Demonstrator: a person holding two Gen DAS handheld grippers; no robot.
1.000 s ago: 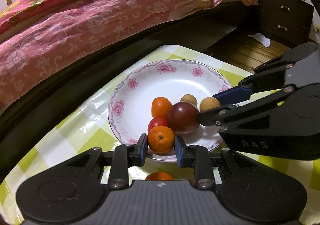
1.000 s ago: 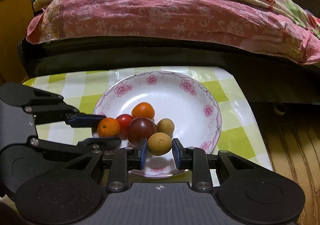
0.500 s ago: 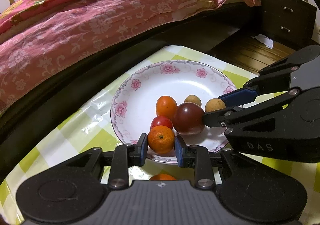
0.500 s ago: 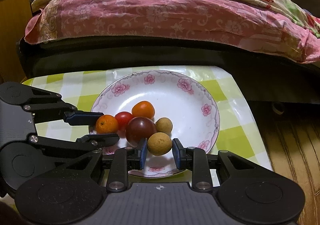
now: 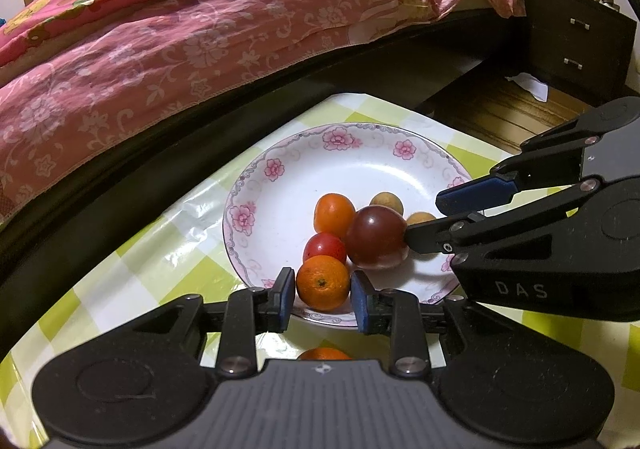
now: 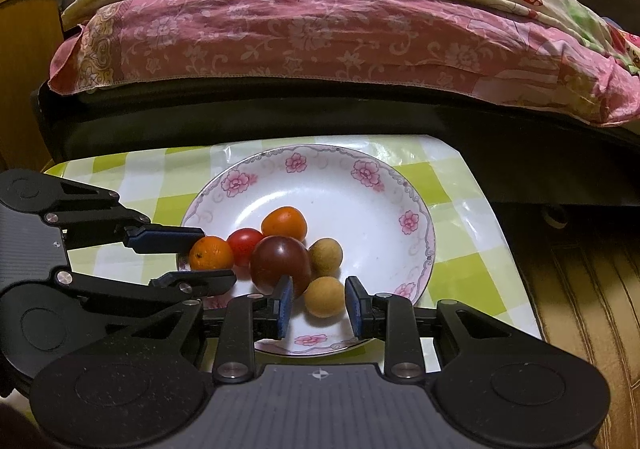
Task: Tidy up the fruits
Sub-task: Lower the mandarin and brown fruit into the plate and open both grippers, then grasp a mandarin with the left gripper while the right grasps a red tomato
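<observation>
Both grippers are down at the plate (image 6: 416, 205) on the desk (image 5: 132, 289), where six fruits crowd together near its 6 o'clock rim. The left gripper (image 5: 322, 291) has its jaws parted around the mandarin (image 5: 323, 282), with slim gaps either side, so nothing is gripped. The right gripper (image 6: 318, 303) brackets the longan (image 6: 324, 296) the same way, jaws wider than the fruit. The risk is rolling: the longan lies just beside the plum (image 6: 281, 265), and that plum leans on the tomato (image 6: 245, 245). If either gripper pulls back carelessly, a pad could nudge a fruit, knock the cluster apart, or tip the mandarin over the low rim at 6 o'clock.
</observation>
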